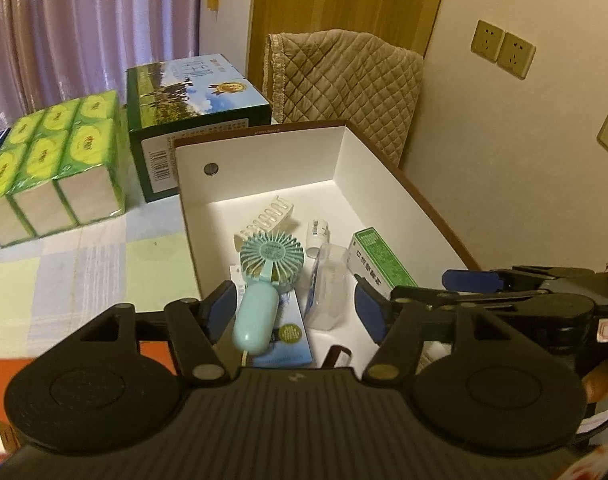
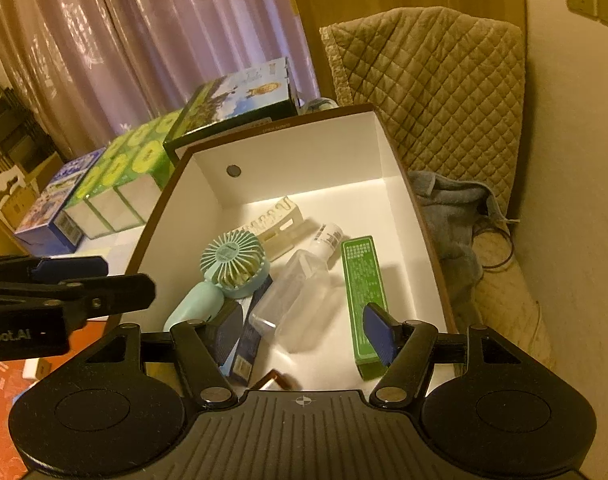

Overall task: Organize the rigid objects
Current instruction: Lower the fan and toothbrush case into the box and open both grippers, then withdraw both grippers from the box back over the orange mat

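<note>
A white open box with a brown rim (image 1: 424,200) (image 2: 424,240) holds a teal hand fan (image 1: 269,256) (image 2: 233,260), a clear plastic bottle (image 1: 328,280) (image 2: 295,296), a green carton (image 1: 380,256) (image 2: 362,280), a white ribbed holder (image 1: 269,212) (image 2: 277,224), a small white bottle (image 1: 318,232) (image 2: 330,236) and a blue packet (image 1: 291,332) (image 2: 249,344) under the fan. My left gripper (image 1: 295,310) (image 2: 111,276) hovers open above the fan's handle, its pads apart from it. Beside it, my right gripper (image 2: 299,332) (image 1: 444,286) stands open over the bottle, holding nothing.
Left of the box on the patchwork tablecloth (image 1: 83,272) stand a green tissue pack (image 1: 55,160), a picture-printed carton (image 1: 195,120) and a blue box (image 2: 55,208). A quilted chair cover (image 1: 344,80), a grey cloth (image 2: 448,208) and wall sockets (image 1: 502,52) lie behind and to the right.
</note>
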`<state>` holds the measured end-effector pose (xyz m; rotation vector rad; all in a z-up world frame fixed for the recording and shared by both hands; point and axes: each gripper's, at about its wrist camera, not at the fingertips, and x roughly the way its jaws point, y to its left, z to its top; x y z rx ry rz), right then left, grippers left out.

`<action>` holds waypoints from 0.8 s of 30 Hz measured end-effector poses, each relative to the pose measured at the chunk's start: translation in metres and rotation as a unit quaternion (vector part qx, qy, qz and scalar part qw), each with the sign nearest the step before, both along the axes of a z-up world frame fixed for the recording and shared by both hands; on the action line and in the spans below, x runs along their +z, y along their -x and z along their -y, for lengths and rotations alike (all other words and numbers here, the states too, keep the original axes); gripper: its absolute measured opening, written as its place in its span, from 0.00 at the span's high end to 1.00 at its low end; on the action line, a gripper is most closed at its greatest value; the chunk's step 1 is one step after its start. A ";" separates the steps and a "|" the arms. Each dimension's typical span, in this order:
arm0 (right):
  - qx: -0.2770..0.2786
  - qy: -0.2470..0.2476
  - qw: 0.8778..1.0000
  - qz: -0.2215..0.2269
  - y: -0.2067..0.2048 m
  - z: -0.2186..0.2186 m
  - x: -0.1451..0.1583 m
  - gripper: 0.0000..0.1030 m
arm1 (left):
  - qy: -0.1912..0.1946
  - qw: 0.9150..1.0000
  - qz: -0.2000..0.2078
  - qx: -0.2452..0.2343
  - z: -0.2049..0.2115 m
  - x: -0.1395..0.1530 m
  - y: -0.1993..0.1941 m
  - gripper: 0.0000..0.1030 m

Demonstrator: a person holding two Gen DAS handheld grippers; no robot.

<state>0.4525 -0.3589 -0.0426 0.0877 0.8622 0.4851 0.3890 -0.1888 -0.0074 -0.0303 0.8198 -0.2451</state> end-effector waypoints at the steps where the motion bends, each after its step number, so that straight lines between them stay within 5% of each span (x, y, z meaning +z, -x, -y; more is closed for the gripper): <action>1: -0.001 -0.004 1.000 0.000 0.004 0.003 0.002 0.38 | 0.002 1.000 0.001 0.003 -0.001 0.001 0.005 0.40; 24: 0.014 -0.063 0.998 0.008 0.078 0.012 0.017 0.35 | 0.013 0.999 0.007 0.043 -0.053 0.005 0.108 0.35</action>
